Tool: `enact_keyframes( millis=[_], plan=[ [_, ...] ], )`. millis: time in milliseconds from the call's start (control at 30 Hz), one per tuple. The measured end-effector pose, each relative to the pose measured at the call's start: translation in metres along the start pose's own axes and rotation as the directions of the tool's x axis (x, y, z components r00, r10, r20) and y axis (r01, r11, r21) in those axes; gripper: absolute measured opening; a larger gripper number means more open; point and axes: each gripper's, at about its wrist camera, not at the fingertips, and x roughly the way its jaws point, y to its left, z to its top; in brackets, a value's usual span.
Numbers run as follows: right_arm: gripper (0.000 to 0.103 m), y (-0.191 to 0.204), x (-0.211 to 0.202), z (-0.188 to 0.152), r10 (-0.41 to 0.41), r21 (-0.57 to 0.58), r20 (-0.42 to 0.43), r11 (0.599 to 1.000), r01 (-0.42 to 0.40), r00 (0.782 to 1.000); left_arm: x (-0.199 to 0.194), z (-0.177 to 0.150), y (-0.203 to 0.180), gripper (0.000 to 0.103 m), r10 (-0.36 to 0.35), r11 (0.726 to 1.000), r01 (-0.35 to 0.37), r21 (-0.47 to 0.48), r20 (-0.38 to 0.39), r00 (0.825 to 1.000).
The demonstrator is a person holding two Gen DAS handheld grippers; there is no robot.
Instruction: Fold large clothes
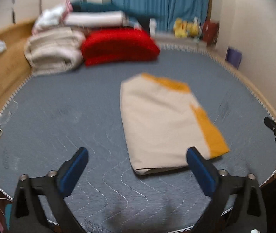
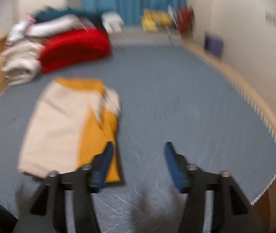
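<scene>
Blue ribbed pads of the left gripper (image 1: 137, 156) stand spread wide over the grey quilted mat (image 1: 70, 106) with wavy white stitching, nothing between them. Right gripper (image 2: 138, 149) is spread too, empty. Folded into a flat, soft rectangle, the cream and mustard-yellow cloth garment (image 1: 163, 122) lies on the mat at one o'clock from the left gripper, and at ten o'clock from the right. At eleven o'clock, a plush red folded blanket (image 1: 118, 45) sits beside a beige padded bundle (image 1: 54, 52).

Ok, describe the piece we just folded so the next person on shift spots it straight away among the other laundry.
Start from the grey quilted mat covering the floor. The folded garment lies alone in its middle, apart from the pile of bedding at the far end by the blue curtain. It is the only cream rectangle with mustard-yellow panels.
</scene>
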Motion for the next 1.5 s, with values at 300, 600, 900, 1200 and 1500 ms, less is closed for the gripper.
enact_keyframes(
  millis=[300,600,900,1200,1500],
  plan=[
    [0.100,0.051,-0.092,-0.054,0.021,-0.011,0.005,1.000,-0.021,1.000,-0.036,-0.061,-0.028,0.102,0.054,0.994,-0.049,-0.097,0.051,0.997],
    [0.100,0.051,-0.089,-0.078,0.020,-0.052,-0.014,0.998,-0.020,1.000,-0.002,-0.077,-0.024,0.102,0.042,0.993,-0.050,-0.108,-0.074,0.996],
    [0.100,0.056,-0.069,-0.074,0.026,-0.047,-0.033,0.999,-0.027,0.999,-0.003,-0.084,-0.031,0.102,0.044,0.994,-0.051,-0.097,-0.070,0.997],
    [0.100,0.067,-0.069,-0.077,0.053,-0.075,-0.032,0.996,-0.055,0.998,-0.008,-0.085,-0.027,0.102,0.045,0.993,-0.052,-0.102,-0.065,0.997],
    [0.100,0.074,-0.070,-0.079,0.064,-0.098,-0.028,0.993,-0.066,0.998,-0.011,-0.085,-0.024,0.102,0.050,0.993,-0.057,-0.102,-0.064,0.997]
  ],
)
